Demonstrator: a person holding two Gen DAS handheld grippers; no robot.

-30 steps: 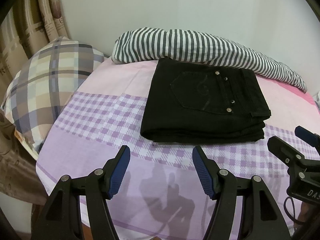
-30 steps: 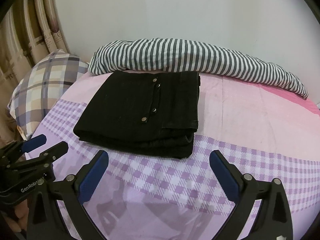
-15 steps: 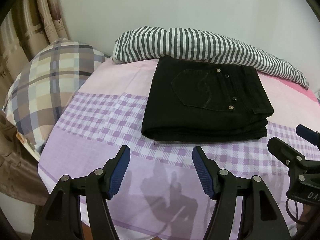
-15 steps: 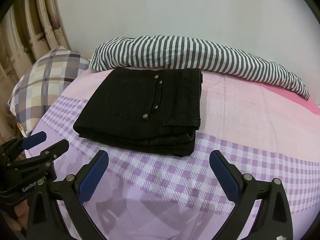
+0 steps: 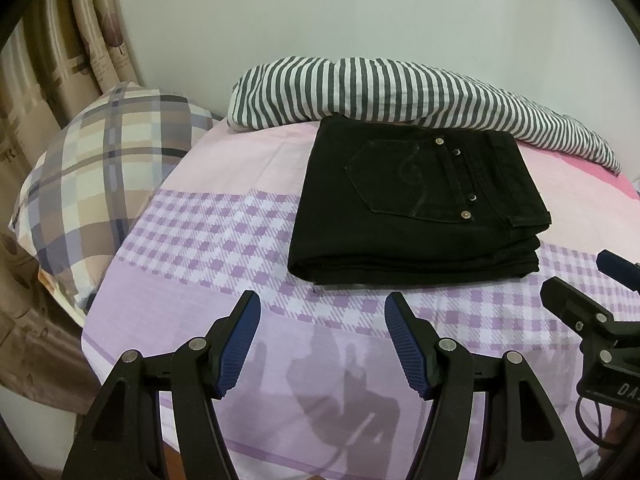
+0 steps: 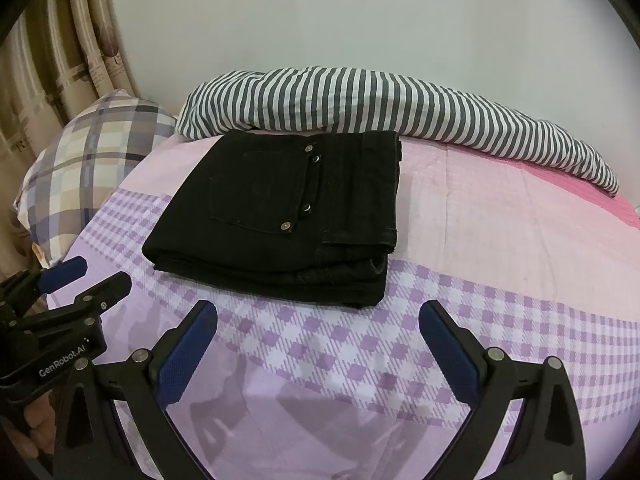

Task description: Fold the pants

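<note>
1. The surface is a bed with a sheet point(image 5: 208, 240) in pink up top and purple-and-white gingham lower down, fading to plain lilac at the near edge. Behind it is a plain pale wall point(image 6: 360, 20).
2. A plaid pillow point(image 5: 100, 176) sits at the left end of the bed, with beige patterned curtains point(image 5: 60, 48) behind it. A grey-and-white striped duvet point(image 6: 380, 108) is bunched along the wall side.
3. The black jeans point(image 5: 404, 216) lie folded into a neat stack mid-bed, back pocket and rivets facing up (far edge right against the striped duvet, maybe tucked slightly under it).
4. Left gripper point(image 5: 322, 344) hangs over the lilac strip in front of the jeans, blue pads apart, nothing between them. Right gripper point(image 6: 318, 348) is the same, spread even wider, also clear of the jeans.
5. Hard to make out: the stitched swirl on the pocket is faint, the curtain print is unreadable, and the bed's right end runs out of view.
</note>
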